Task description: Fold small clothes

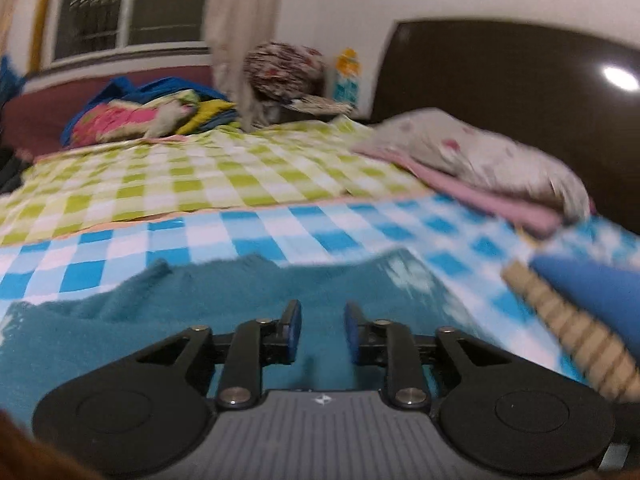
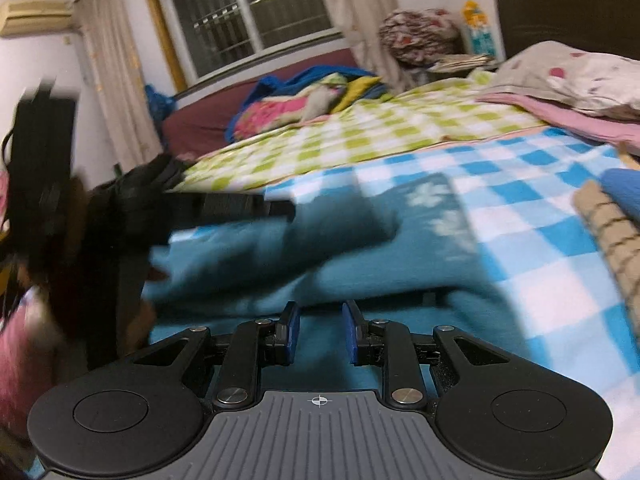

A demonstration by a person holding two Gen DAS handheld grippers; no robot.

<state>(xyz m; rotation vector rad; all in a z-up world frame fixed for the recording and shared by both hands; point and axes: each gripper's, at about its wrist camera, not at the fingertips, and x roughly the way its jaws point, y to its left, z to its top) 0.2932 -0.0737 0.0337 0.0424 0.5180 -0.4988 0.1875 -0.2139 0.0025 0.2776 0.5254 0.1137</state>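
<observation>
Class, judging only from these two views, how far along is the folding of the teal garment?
Done: folded items lie stacked at the right. In hand: the teal garment lies rumpled on the blue checked blanket; the left gripper and right gripper hover over it, gripping nothing. Left: fold and stack it.

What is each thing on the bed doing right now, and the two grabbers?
Teal sweater: lying on the bed, partly folded over itself.
Left gripper: jaws apart, nothing between them.
Right gripper: jaws apart, nothing between them.
Blue checked sheet: spread flat.
Pillow: lying on pink cloth.
Folded clothes: stacked at the right.
</observation>
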